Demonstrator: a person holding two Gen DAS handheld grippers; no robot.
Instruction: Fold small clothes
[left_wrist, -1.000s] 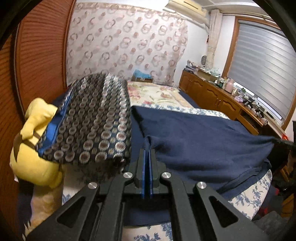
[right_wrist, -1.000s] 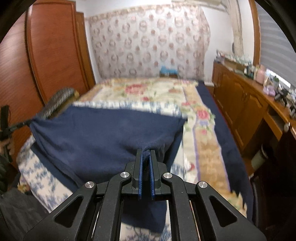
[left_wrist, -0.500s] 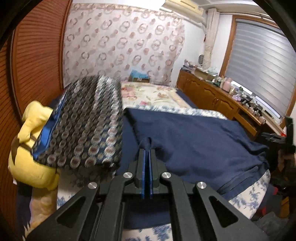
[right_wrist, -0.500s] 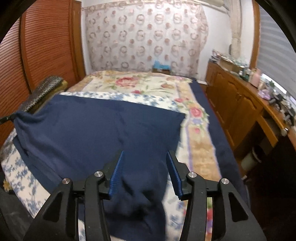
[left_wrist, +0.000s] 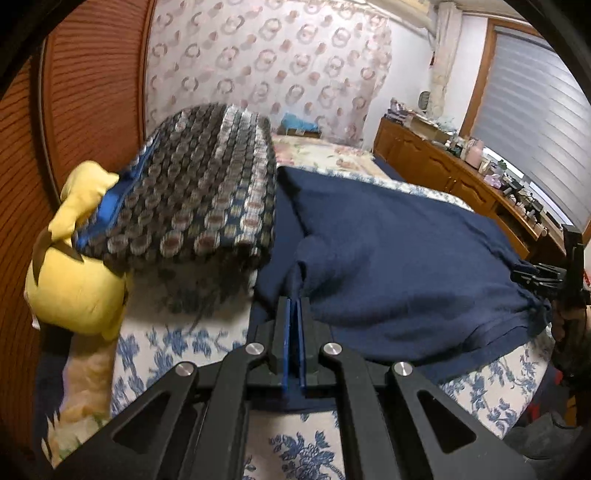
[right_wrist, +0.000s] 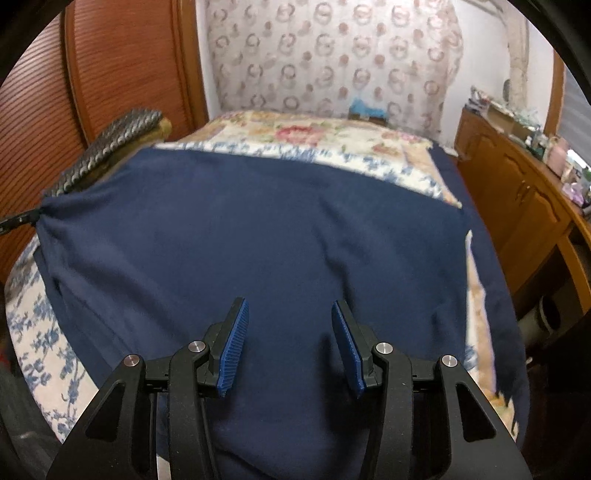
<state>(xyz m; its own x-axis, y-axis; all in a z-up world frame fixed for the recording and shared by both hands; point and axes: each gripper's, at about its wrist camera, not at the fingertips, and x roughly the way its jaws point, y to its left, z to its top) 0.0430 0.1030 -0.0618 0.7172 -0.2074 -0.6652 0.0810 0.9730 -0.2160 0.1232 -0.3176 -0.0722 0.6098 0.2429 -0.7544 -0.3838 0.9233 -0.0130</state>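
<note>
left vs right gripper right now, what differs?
The left gripper has its jaws closed, pinching an edge of the navy garment; the right gripper has its jaws wide apart, holding nothing. The left sits beside the patterned cushion; the right hangs over the garment's middle. Both have blue ribbed pads.

Soft, even indoor light is being cast; edges are being bent by fisheye distortion, and fabric beyond the fingers (right_wrist: 236, 347) is being smeared slightly.

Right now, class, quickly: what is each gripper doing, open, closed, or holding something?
Left gripper: closed, pinching a fold of the navy cloth.
Right gripper: open, holding nothing, above the cloth.
</note>
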